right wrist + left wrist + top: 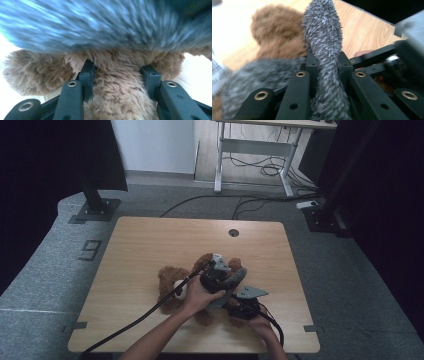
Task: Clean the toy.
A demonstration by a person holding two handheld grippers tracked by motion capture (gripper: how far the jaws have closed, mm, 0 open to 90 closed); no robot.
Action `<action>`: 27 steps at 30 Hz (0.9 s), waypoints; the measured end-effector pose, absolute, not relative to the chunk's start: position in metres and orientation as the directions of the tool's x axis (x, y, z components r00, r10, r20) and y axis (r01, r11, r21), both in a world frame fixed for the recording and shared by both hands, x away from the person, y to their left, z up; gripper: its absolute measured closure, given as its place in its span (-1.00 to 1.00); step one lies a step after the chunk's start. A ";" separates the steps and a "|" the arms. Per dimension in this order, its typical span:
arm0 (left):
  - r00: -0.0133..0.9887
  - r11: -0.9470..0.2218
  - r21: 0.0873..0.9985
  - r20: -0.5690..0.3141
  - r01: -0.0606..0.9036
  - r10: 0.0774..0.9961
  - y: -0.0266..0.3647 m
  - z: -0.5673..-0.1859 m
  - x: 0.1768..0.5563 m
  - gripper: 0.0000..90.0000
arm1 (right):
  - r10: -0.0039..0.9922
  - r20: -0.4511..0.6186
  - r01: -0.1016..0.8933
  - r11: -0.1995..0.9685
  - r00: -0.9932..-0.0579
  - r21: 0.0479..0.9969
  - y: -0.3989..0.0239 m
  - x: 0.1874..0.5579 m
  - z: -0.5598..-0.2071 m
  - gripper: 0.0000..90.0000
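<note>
Fur is all I feel between both sets of jaws. The brown teddy bear [172, 285] lies near the middle of the wooden table [145, 245], toward the near edge, with a grey fuzzy scarf [235, 279] draped over its right side. My left gripper [216, 269] is closed on a strip of that scarf [325, 62]; the jaws press in from both sides and the strip stands up between them. My right gripper [246, 307], nearer and to the right, clamps a brown plush limb of the bear [117, 95], jaws partly closed with fur bulging between them. Both things look light, soft and limp, so I judge they will sag and slide rather than hold shape. Better to take the scarf by a bunched fold and the bear by a stuffed limb.
</note>
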State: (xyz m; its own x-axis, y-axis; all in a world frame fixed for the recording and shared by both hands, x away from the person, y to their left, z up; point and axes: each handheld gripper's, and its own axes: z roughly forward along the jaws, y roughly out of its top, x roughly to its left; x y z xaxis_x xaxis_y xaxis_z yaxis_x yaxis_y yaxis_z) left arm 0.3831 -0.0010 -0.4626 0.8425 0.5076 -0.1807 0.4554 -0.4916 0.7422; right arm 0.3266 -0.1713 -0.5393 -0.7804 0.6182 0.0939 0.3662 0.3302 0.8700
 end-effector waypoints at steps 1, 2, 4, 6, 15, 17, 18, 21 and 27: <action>0.840 -0.478 0.750 -0.187 0.457 0.510 0.002 -0.462 0.384 0.71 | 0.619 0.096 0.367 0.328 -0.780 0.870 -0.171 0.327 -0.540 0.26; 0.840 -0.477 0.756 -0.173 0.449 0.515 0.005 -0.459 0.384 0.71 | 0.619 0.099 0.369 0.325 -0.779 0.871 -0.171 0.327 -0.540 0.26; 0.834 -0.476 0.765 -0.141 0.434 0.533 0.012 -0.454 0.384 0.72 | 0.617 0.096 0.366 0.328 -0.781 0.871 -0.172 0.327 -0.540 0.27; 0.816 -0.461 0.769 -0.134 0.443 0.562 0.024 -0.448 0.387 0.71 | 0.617 0.097 0.367 0.328 -0.781 0.871 -0.172 0.327 -0.540 0.27; 0.744 -0.395 0.774 -0.144 0.496 0.652 0.102 -0.452 0.392 0.71 | 0.612 0.094 0.366 0.335 -0.785 0.868 -0.171 0.326 -0.541 0.28; 0.727 -0.362 0.779 -0.168 0.512 0.666 0.120 -0.454 0.392 0.71 | 0.614 0.096 0.369 0.337 -0.784 0.866 -0.171 0.326 -0.541 0.28; 0.721 -0.345 0.781 -0.187 0.522 0.667 0.128 -0.455 0.393 0.71 | 0.613 0.094 0.369 0.338 -0.784 0.866 -0.170 0.326 -0.541 0.28; 0.709 -0.296 0.792 -0.228 0.533 0.667 0.146 -0.455 0.391 0.71 | 0.619 0.095 0.370 0.334 -0.780 0.867 -0.169 0.326 -0.542 0.27; 0.711 -0.282 0.809 -0.220 0.515 0.667 0.155 -0.453 0.380 0.70 | 0.621 0.097 0.375 0.335 -0.778 0.865 -0.169 0.326 -0.542 0.28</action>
